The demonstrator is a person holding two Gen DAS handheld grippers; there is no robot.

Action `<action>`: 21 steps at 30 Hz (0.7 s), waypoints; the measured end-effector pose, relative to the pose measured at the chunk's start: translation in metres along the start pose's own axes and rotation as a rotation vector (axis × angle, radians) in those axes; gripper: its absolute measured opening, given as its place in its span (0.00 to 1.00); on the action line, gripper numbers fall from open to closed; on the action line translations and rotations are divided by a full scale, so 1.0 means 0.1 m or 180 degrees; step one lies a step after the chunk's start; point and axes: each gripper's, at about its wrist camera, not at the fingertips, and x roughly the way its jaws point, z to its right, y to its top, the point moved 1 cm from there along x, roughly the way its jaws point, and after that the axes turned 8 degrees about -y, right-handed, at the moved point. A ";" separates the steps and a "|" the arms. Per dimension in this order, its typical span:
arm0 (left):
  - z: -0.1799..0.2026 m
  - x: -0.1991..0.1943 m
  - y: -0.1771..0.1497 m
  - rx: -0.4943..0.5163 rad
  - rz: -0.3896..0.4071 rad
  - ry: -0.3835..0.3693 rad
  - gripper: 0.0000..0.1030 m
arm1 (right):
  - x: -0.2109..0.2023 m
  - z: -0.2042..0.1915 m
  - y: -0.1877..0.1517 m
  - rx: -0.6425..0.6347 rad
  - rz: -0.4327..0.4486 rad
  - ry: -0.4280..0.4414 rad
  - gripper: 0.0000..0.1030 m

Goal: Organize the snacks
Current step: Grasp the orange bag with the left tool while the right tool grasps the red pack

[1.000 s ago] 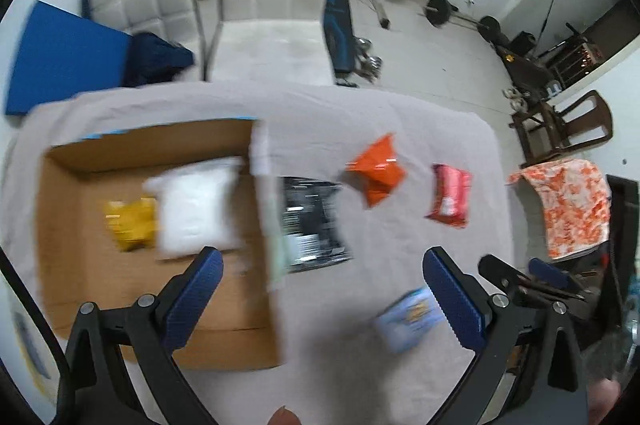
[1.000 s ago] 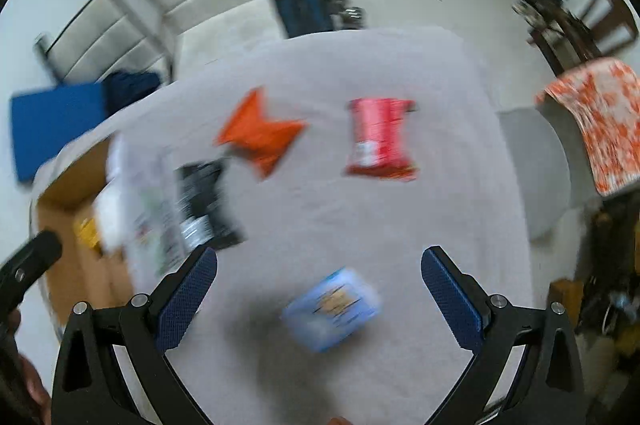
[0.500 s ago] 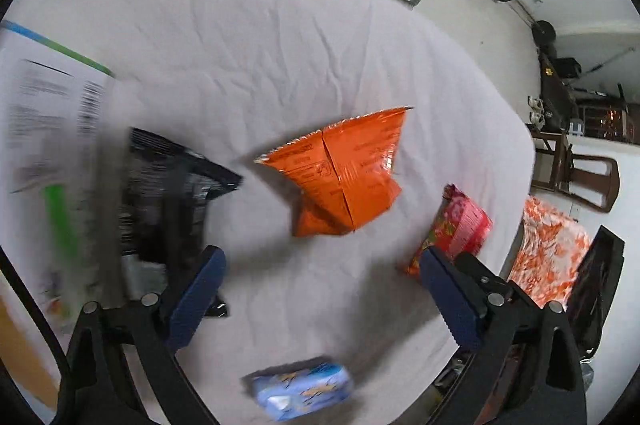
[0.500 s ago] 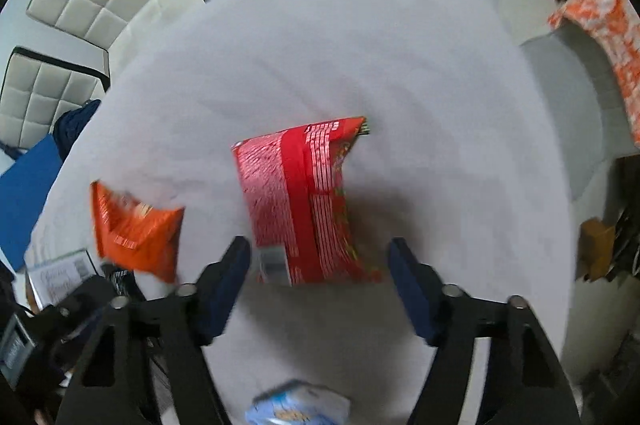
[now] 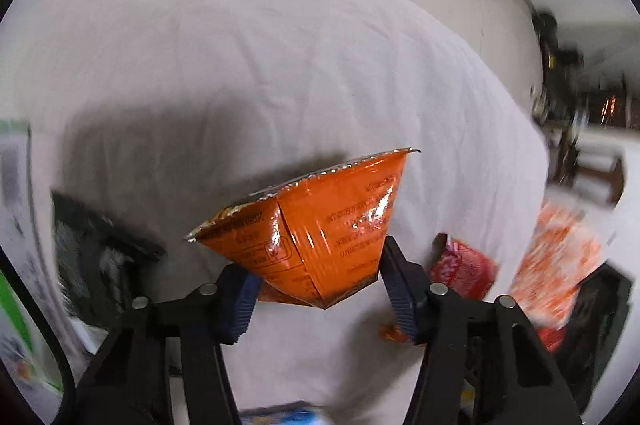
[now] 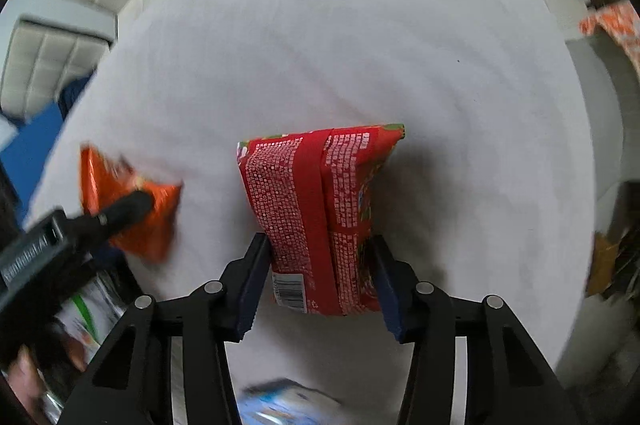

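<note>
Orange packet (image 5: 320,233) pinched between left tool (image 5: 316,289) fingers, red packet (image 6: 320,217) likewise in right tool (image 6: 318,285).

At frame centre, the right gripper (image 6: 318,285) pinches a red snack packet (image 6: 318,213) above the white tabletop (image 6: 360,25); an orange packet (image 6: 128,201) lies left.
</note>
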 end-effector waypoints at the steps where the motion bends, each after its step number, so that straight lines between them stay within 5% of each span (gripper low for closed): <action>1: 0.06 0.00 -0.02 0.0158 -0.0006 0.0101 0.50 | 0.00 -0.01 -0.02 -0.0090 -0.0034 -0.0058 0.50; 7: 0.41 0.04 -0.17 0.1251 -0.0148 0.0930 0.54 | 0.01 -0.04 -0.09 -0.0264 -0.0044 -0.0194 0.50; 14: 0.30 0.08 0.02 0.0845 -0.0109 0.0697 0.55 | 0.05 0.03 0.02 -0.0032 -0.0048 -0.0080 0.55; 21: 0.36 0.08 -0.05 0.0925 0.0092 0.0786 0.49 | 0.14 0.16 -0.02 0.0054 -0.0030 -0.0197 0.56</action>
